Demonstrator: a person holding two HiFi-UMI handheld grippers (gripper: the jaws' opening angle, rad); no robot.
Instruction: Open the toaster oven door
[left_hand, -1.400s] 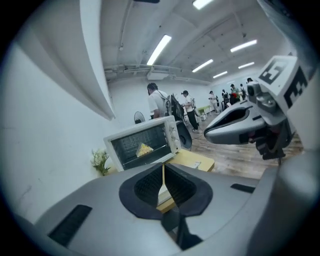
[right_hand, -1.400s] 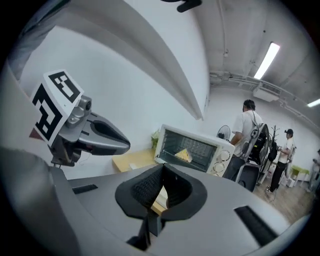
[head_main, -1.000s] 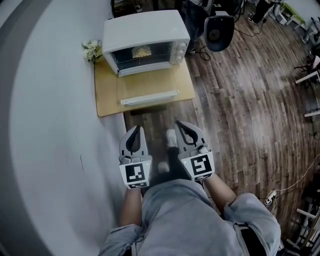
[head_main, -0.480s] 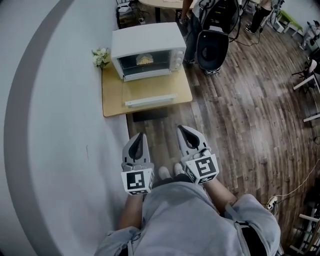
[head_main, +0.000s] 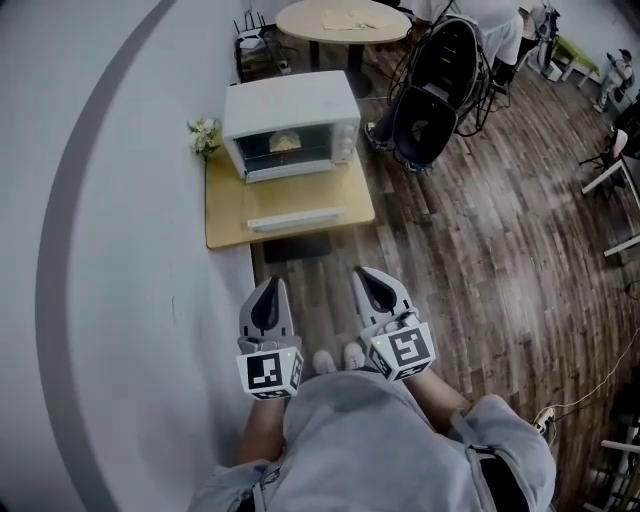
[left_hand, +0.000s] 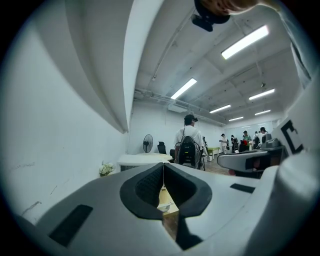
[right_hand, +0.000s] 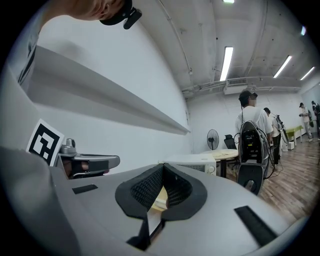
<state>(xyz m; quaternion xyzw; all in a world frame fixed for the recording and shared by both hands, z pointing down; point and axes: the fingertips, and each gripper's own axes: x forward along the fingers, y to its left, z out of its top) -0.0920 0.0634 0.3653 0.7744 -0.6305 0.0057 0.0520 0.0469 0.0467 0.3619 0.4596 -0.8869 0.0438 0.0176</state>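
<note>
Hovering: left claw (head_main: 268, 284); right claw (head_main: 363, 273); clenched empty | toaster oven door (head_main: 296, 205) down | ceiling lights (left_hand: 248, 41): gripper views only

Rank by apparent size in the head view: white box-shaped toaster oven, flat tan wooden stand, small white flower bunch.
Largest, too alike to rank: flat tan wooden stand and white box-shaped toaster oven.
Smallest: small white flower bunch.

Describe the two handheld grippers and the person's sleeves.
Both the left gripper and right gripper are light grey tapered shells with black ribbed pads. Each carries a white cube printed with black square markers. No cables show. The person wears a grey short-sleeved shirt.
</note>
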